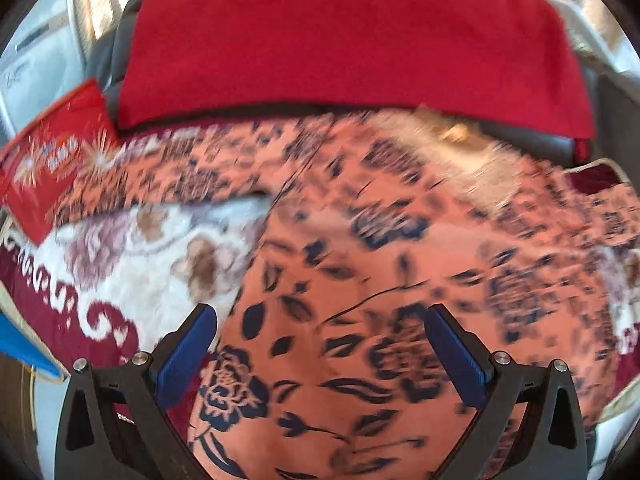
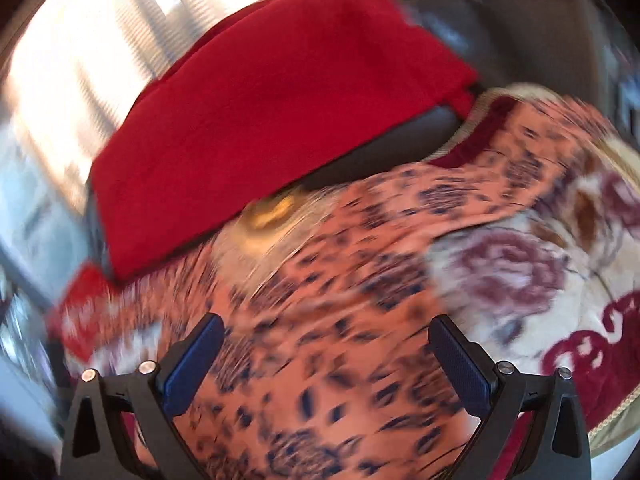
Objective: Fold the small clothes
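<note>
Salmon-orange cloth fills the left wrist view: a thin, soft garment (image 1: 360, 280) printed with dark navy roses and leaves, spread in shallow creases over a plush blanket (image 1: 132, 256) of cream pile with mauve flowers and a maroon scrolled border. Behind it lies a thick red felt-like cloth (image 1: 340, 40), draped smooth over something dark and padded. Off to the left edge sits a glossy red packet (image 1: 52, 160) with sparkle print. Left gripper (image 1: 320, 344) hangs just above the garment, its blue ribbed pads (image 1: 188, 356) spread wide apart, nothing between them.

Over to the right wrist view, heavily blurred. Same orange floral garment (image 2: 320, 320) runs under the camera, its far part streaked; a gold-tinted smear shows near the red cloth (image 2: 260, 120), too blurred to name. The cream and maroon blanket (image 2: 540, 280) bulges on the right, with a pale corded edge. Right gripper (image 2: 324, 348) is tilted over the fabric, dark blue textured pads (image 2: 460, 364) held wide open, gripping nothing.
</note>
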Tool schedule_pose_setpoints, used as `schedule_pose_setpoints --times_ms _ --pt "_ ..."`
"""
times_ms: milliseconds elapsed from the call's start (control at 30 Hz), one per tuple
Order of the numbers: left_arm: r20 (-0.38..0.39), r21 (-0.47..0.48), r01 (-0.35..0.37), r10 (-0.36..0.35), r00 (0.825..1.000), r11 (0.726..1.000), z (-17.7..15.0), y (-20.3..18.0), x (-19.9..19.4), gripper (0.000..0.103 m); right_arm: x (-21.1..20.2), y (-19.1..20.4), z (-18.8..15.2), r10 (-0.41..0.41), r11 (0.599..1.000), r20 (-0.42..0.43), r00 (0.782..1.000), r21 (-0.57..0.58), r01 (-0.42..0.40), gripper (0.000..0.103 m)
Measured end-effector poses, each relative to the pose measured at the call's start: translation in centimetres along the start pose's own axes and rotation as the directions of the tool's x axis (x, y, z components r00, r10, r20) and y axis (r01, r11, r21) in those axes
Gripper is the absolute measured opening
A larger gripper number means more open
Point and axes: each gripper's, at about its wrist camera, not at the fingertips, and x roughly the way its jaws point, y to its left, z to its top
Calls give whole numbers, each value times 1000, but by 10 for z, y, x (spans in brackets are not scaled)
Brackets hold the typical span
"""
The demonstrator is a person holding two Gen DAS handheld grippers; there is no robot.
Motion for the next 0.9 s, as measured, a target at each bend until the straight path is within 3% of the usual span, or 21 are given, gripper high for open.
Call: schedule_pose_setpoints --times_ms 100,200,300,400,667,767,800,900 --pt "-43 -2 -30 30 999 1000 -7 9 22 103 -9 -74 33 -11 976 58 998 218 -2 102" --pt "-75 3 -39 39 996 999 -12 12 40 103 -20 -159 67 -62 891 162 985 453 -19 93" --pt "-112 1 -28 28 993 1000 -18 12 55 103 -21 -231 96 -136 790 215 967 613 -25 81" --pt "-100 -36 -8 4 995 999 -24 15 58 103 -7 -276 122 -142 739 232 962 672 -53 79" --pt "-108 -80 63 -71 992 995 -28 25 62 103 41 -308 157 -153 744 156 976 668 10 76" --pt "-89 -78 77 -84 992 994 -29 27 63 103 59 -315 172 -173 756 99 980 651 68 45" --pt "-74 -75 82 -88 993 994 -30 27 64 103 65 -315 176 -177 757 78 981 648 85 24" --pt "-49 -71 94 -97 994 993 -33 30 61 103 64 -302 189 -255 780 36 966 598 184 6"
